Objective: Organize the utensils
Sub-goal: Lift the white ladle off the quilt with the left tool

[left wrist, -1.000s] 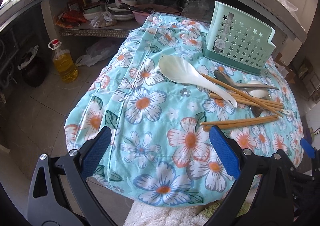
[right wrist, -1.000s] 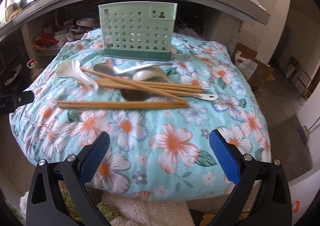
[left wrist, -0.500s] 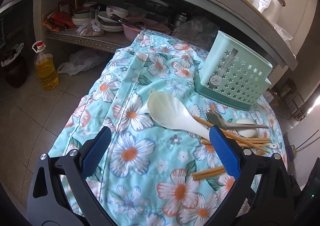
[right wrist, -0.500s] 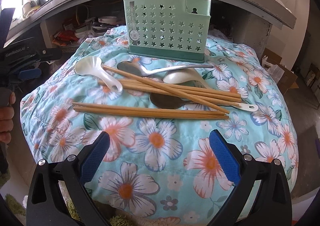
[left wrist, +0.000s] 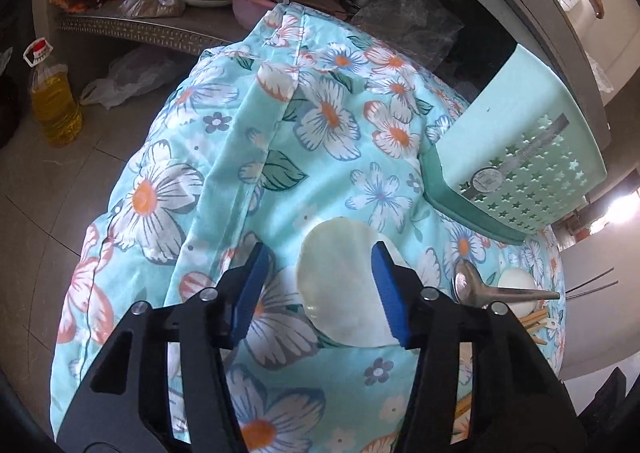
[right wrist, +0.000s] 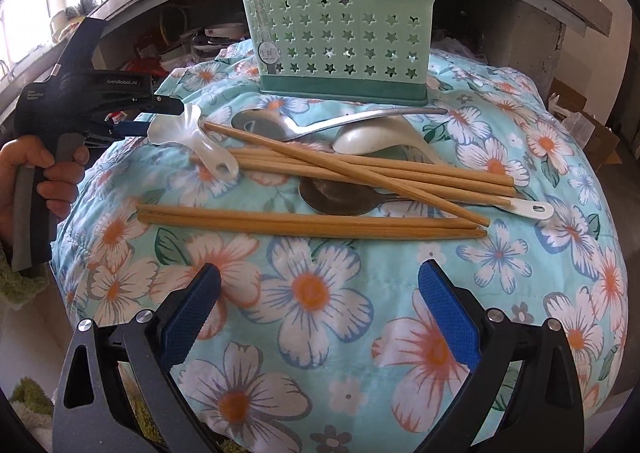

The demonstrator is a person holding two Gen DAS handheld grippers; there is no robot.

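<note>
- In the left wrist view, the left tool (left wrist: 316,285) is seen low in the middle of the frame, its blue pads set apart at a moderate gap, with the bowl of the white rice paddle (left wrist: 340,285) lying between them; whether the pads touch it cannot be told
- In the right wrist view, the left tool is seen at the left edge of the frame, gripped by a hand (right wrist: 38,177), its tips at the bowl of the rice paddle (right wrist: 176,129)
- The right tool (right wrist: 318,317) is shown at the bottom of the frame, spread wide and holding nothing, above the flowered cloth (right wrist: 312,285)
- A green holder (right wrist: 340,37) with star-shaped holes is seen upright at the upper middle of the frame, on the cloth
- A pair of chopsticks (right wrist: 312,223) is laid side by side across the middle of the frame; more chopsticks (right wrist: 360,169) are crossed just above them
- A metal spoon (right wrist: 280,125) is placed in front of the holder, a white spoon (right wrist: 372,139) to its right, and a second metal spoon (right wrist: 340,197) is partly covered by the crossed chopsticks
- A bottle of yellow oil (left wrist: 54,109) is seen on the floor at the left edge of the left wrist view
</note>
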